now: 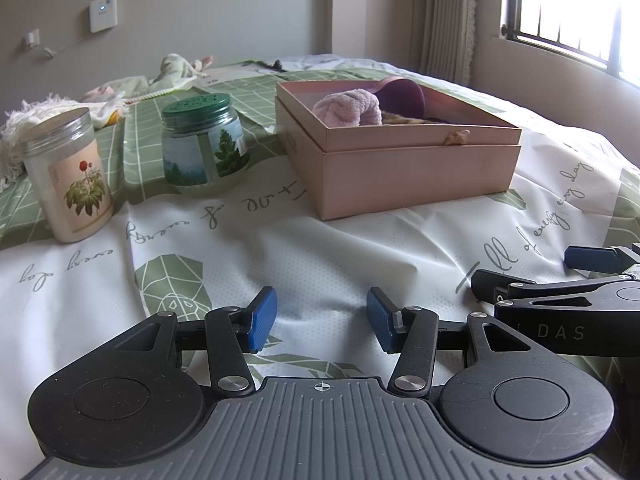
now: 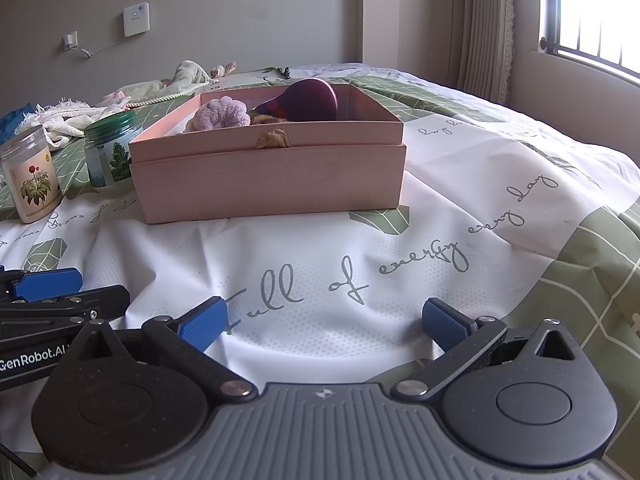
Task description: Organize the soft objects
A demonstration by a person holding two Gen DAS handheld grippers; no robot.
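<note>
A pink cardboard box (image 1: pixel 404 168) (image 2: pixel 272 176) sits open on the bed. Inside it lie a fluffy pink knotted piece (image 1: pixel 348 109) (image 2: pixel 220 114), a dark maroon item (image 1: pixel 400 92) (image 2: pixel 312 98) and something tan behind them. My left gripper (image 1: pixel 322 318) rests low over the bedspread in front of the box, open, nothing between its blue pads. My right gripper (image 2: pixel 324 322) also hovers over the sheet, open and empty; it shows at the right edge of the left wrist view (image 1: pixel 576 276).
Two jars stand left of the box: a white flower-label jar (image 1: pixel 66 176) (image 2: pixel 28 176) and a green-lidded jar (image 1: pixel 204 144) (image 2: pixel 110 152). Crumpled cloths and soft toys (image 1: pixel 120 92) (image 2: pixel 160 84) lie near the far wall. A window and curtain are at the right.
</note>
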